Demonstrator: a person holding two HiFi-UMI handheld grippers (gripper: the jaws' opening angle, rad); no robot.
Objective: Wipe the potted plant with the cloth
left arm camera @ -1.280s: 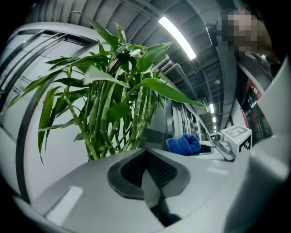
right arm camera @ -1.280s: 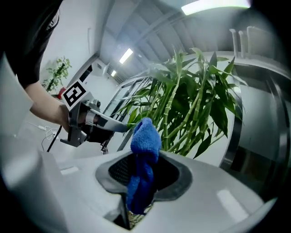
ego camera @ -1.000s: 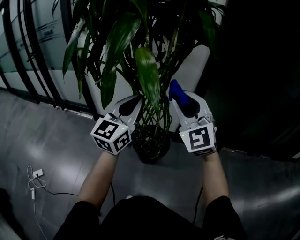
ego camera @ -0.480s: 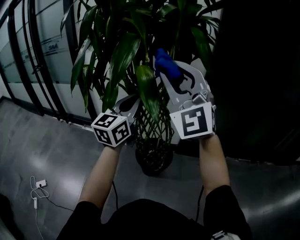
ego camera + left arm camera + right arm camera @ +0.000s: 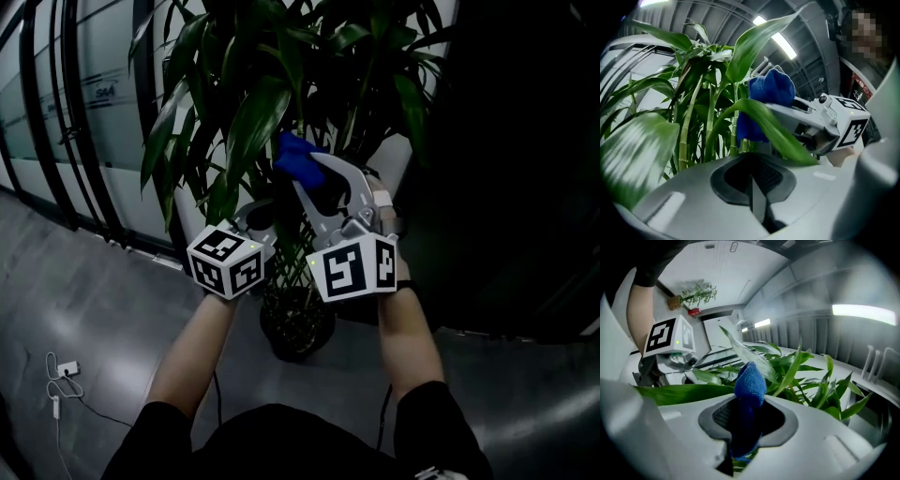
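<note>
The potted plant [image 5: 253, 103] has long green leaves, woven stems and a dark pot [image 5: 296, 328] on the floor. My right gripper [image 5: 307, 183] is shut on a blue cloth [image 5: 294, 157], which it holds up among the leaves near the stems. In the right gripper view the cloth [image 5: 750, 380] sticks out of the right gripper [image 5: 744, 420], with a broad leaf [image 5: 684, 392] just to its left. My left gripper [image 5: 261, 210] is lower and to the left, beside the stems. In its own view the left gripper [image 5: 753, 180] has its jaws together with nothing between them, and a leaf [image 5: 773, 126] arches in front of the cloth [image 5: 769, 91].
Dark window bars [image 5: 77, 122] run along the left, with a glass wall behind them. A white cable with a plug [image 5: 58, 380] lies on the grey floor at lower left. A black wall [image 5: 516, 169] stands to the right of the plant.
My right gripper has risen with the cloth and swung left into the leaves. The left gripper has stayed beside the stems.
</note>
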